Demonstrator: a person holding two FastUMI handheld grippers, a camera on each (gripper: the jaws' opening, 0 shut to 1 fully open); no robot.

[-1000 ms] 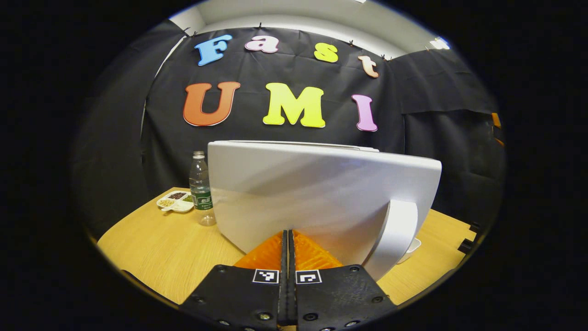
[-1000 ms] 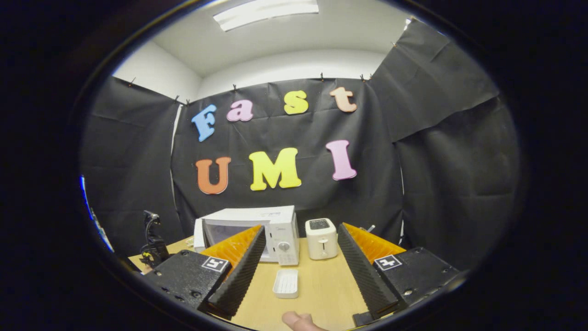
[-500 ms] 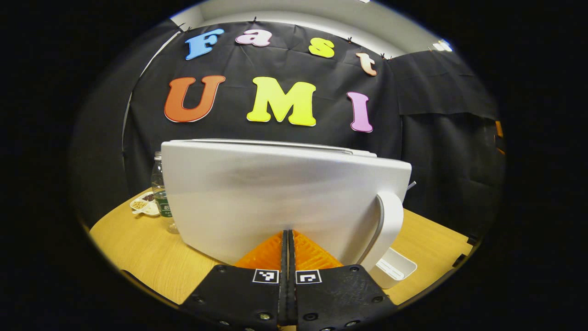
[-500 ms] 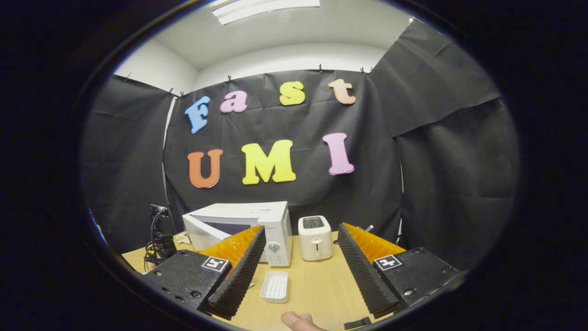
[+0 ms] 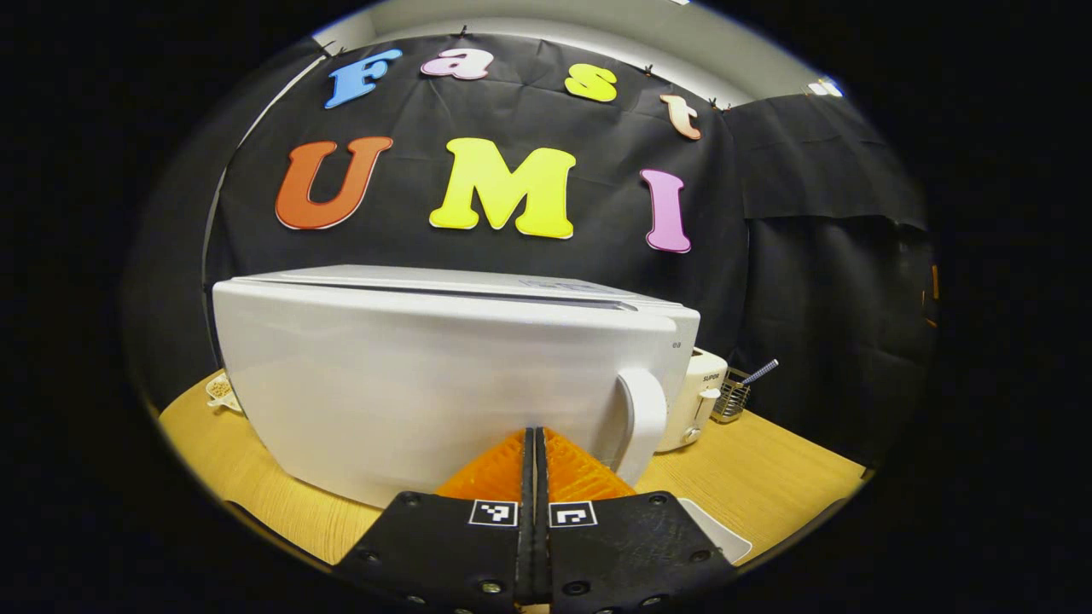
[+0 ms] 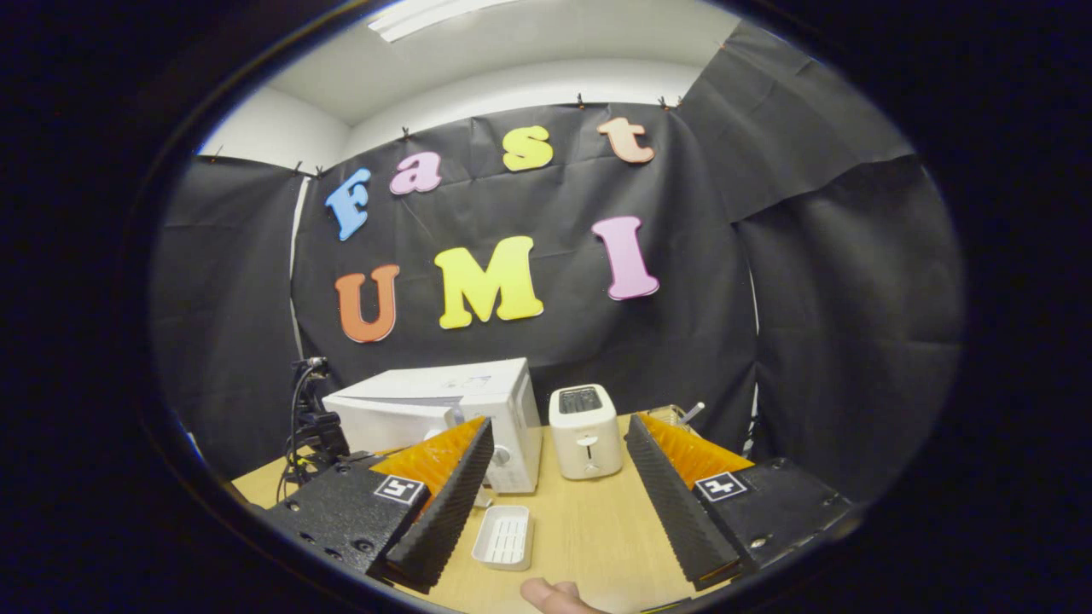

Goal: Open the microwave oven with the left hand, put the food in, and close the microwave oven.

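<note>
We see our left hand-held gripper (image 5: 535,443) with its two fingers pressed flat together, nothing between them, the tips right against the white face of the microwave door (image 5: 426,384), low and a little left of the door's handle (image 5: 641,426). The door stands nearly shut, its wide face running left to right across the left gripper view, with only a thin dark seam along its top edge against the microwave oven (image 6: 452,414) body. We judge that the coming move turns on this: the door lies straight ahead of the left tips, so a push along the fingers' own line should seat it. The right hand-held gripper (image 6: 559,503) hangs well back from the oven, its fingers spread wide and holding nothing, so the left is plainly the nearer hand. Between those spread fingers, on the bench (image 6: 597,537), lies a small white tray (image 6: 503,537), which looks bare, in front of the oven and beside the toaster (image 6: 584,431). We cannot tell from these views whether the food is inside the oven.
</note>
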